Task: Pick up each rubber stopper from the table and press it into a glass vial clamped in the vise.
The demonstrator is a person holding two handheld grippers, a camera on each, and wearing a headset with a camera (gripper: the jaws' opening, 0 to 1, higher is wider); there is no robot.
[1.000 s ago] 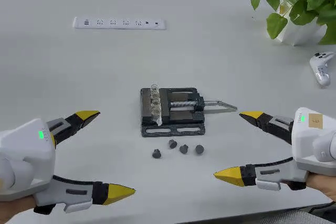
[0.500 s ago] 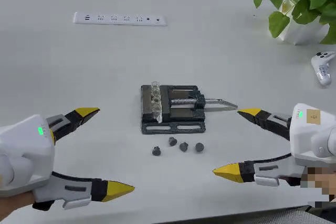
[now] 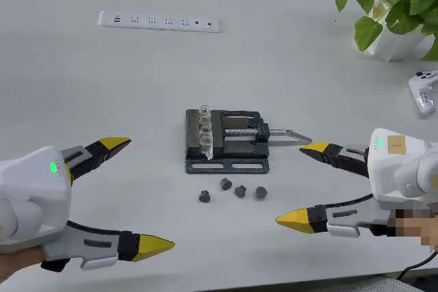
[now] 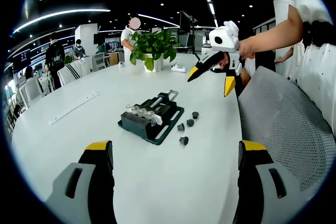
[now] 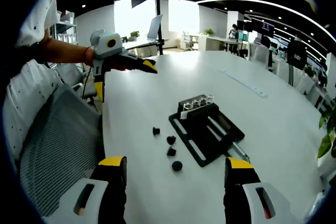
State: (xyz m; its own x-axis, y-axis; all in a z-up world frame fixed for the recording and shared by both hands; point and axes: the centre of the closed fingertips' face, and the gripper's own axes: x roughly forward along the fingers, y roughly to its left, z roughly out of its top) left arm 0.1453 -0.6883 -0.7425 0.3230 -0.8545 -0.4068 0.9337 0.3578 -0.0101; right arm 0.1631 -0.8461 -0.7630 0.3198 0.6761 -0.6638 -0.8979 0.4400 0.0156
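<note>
Left gripper [image 3: 147,193], lower left, and right gripper [image 3: 289,185], lower right, are hanging wide open, empty. Four stoppers [image 3: 239,191] are lying mid-frame on the tabletop [image 3: 102,94], just below the vise [image 3: 236,145] holding the vials [image 3: 204,128]. Risks as I'm judging them: a stopper squirting from the pinch; crooked pressing cracking a vial.

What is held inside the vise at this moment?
A row of clear glass vials stands upright in the vise, clamped between its jaws. Their mouths appear open, with no stoppers in them. The jaws hide the vials' lower parts.
</note>
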